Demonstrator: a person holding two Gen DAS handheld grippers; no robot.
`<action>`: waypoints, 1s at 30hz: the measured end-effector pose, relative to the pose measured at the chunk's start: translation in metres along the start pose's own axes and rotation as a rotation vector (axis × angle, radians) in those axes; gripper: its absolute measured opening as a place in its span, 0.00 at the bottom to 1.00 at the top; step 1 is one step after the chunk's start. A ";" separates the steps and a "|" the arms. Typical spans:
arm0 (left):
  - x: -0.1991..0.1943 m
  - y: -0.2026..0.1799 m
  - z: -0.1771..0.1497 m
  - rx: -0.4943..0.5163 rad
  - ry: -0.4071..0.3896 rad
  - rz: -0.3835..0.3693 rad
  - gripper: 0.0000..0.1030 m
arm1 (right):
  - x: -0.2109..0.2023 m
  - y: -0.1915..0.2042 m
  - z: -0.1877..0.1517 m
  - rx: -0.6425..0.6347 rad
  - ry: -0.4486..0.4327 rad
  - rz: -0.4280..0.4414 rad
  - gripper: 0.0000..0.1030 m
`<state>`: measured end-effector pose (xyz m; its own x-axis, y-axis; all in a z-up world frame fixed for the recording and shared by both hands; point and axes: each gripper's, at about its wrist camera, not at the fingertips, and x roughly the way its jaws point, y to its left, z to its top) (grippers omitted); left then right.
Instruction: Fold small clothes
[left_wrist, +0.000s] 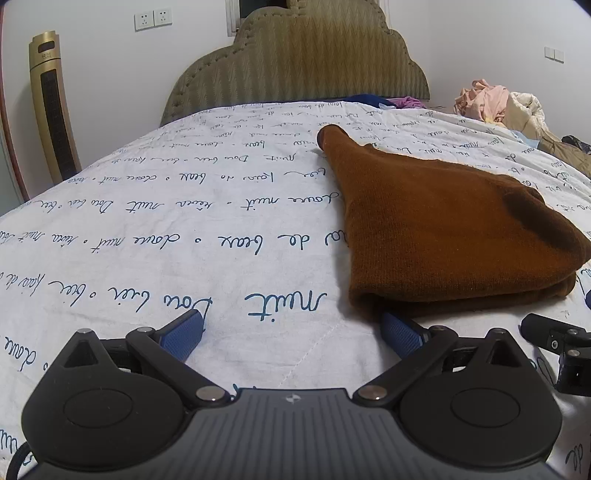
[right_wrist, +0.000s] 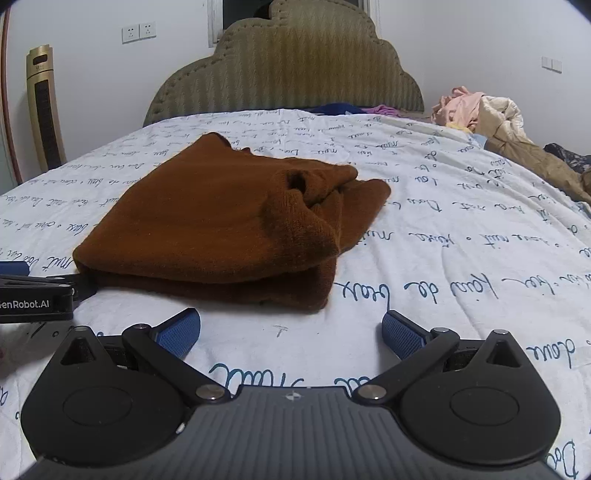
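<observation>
From the left wrist view, the left gripper (left_wrist: 291, 334) sat low over the bedspread (left_wrist: 184, 229) with its 2 blue pads spread wide and nothing between them. The brown knit garment (left_wrist: 443, 229) lay ahead and to the right, already doubled over, its near folded edge just beyond the right-hand pad. Whether that pad touched the cloth could not be told. The garment's long axis ran from that near edge away toward the headboard (left_wrist: 295, 70), tapering to a narrow end far up the bed. The right gripper (left_wrist: 554, 339) showed at the frame's right edge.

From the right wrist view, the right gripper (right_wrist: 291, 332) was likewise spread and empty, resting near the bedspread (right_wrist: 461, 258). The brown knit garment (right_wrist: 207, 221) lay straight ahead and slightly left, near but apart from the pads, with a bunched, rumpled part on its right side. The left gripper (right_wrist: 37, 295) sat just beside the garment's near left corner. A pile of other clothes (right_wrist: 480, 110) lay well apart at the far right.

Judging by this, the left gripper was the nearer to the near left corner, while the right faced the rumpled side, which probably needed smoothing next.
</observation>
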<state>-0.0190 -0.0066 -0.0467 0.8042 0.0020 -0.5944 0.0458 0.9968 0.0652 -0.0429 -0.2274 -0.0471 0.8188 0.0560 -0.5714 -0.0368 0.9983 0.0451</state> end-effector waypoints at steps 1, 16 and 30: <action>0.000 0.000 0.000 0.000 0.000 0.000 1.00 | 0.000 0.000 0.000 -0.001 0.004 0.000 1.00; 0.002 0.000 0.000 -0.003 0.005 0.000 1.00 | -0.004 0.008 -0.004 -0.013 -0.009 -0.054 1.00; 0.003 -0.001 0.000 -0.003 0.008 -0.001 1.00 | -0.003 0.003 -0.004 0.017 -0.010 -0.019 1.00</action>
<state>-0.0169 -0.0071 -0.0484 0.7994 0.0018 -0.6008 0.0449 0.9970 0.0628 -0.0477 -0.2250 -0.0480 0.8251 0.0371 -0.5638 -0.0116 0.9987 0.0486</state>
